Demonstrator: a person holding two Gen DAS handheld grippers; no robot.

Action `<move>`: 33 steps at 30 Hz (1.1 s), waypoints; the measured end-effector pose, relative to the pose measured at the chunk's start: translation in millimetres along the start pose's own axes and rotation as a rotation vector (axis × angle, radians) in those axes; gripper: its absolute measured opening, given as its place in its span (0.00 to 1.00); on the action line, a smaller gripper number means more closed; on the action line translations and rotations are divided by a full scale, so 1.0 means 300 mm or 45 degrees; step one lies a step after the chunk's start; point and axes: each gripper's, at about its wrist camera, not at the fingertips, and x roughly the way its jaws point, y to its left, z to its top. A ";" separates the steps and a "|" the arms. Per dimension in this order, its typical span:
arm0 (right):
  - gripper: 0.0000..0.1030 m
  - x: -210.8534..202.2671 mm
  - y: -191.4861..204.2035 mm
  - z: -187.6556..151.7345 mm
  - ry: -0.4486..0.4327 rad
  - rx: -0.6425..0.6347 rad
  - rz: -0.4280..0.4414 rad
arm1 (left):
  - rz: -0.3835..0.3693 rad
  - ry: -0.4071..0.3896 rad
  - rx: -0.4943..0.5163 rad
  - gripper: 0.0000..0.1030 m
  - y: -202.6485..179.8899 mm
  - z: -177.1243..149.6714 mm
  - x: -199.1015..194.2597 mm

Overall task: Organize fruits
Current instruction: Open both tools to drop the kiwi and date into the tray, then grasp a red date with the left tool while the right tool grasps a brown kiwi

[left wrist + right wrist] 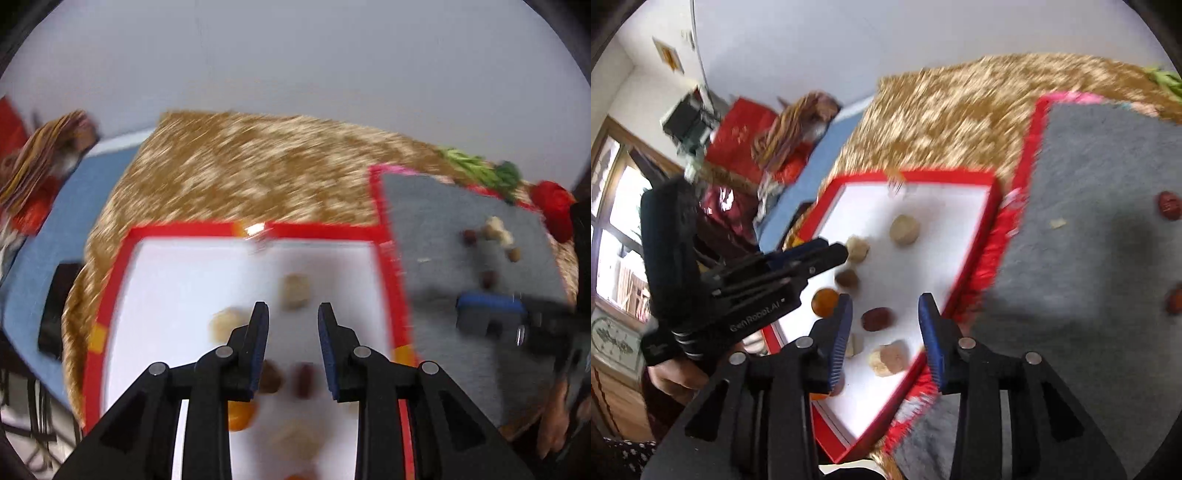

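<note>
A red-rimmed white tray [192, 280] [945, 236] holds several small fruits: tan walnut-like pieces [295, 291] [904, 229], a dark red date [303, 380] [876, 319] and an orange fruit [241, 415] [824, 302]. My left gripper [293, 317] hovers open and empty over the tray; it also shows in the right wrist view [831, 251]. My right gripper [885, 310] is open and empty above the tray's near corner, over the date. More dates [1169, 205] and nuts [495, 227] lie on the grey mat [461, 221] [1089, 221] to the right.
The tray and mat lie on a brown speckled cloth [258, 166]. Green leaves [476, 166] and a red object [554, 206] sit at the far right. A blue surface [55, 229] and red boxes [738, 136] are to the left. Both views are motion-blurred.
</note>
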 end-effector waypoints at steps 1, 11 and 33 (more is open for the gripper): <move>0.38 -0.045 -0.022 0.005 -0.036 0.013 -0.012 | -0.022 -0.014 0.027 0.26 -0.032 0.006 0.000; 0.38 -0.485 -0.385 0.001 -0.287 0.332 -0.297 | -0.217 -0.049 0.350 0.26 -0.388 0.014 0.032; 0.37 -0.376 -0.644 0.069 -0.050 0.506 -0.579 | -0.478 0.171 0.439 0.23 -0.646 0.068 0.297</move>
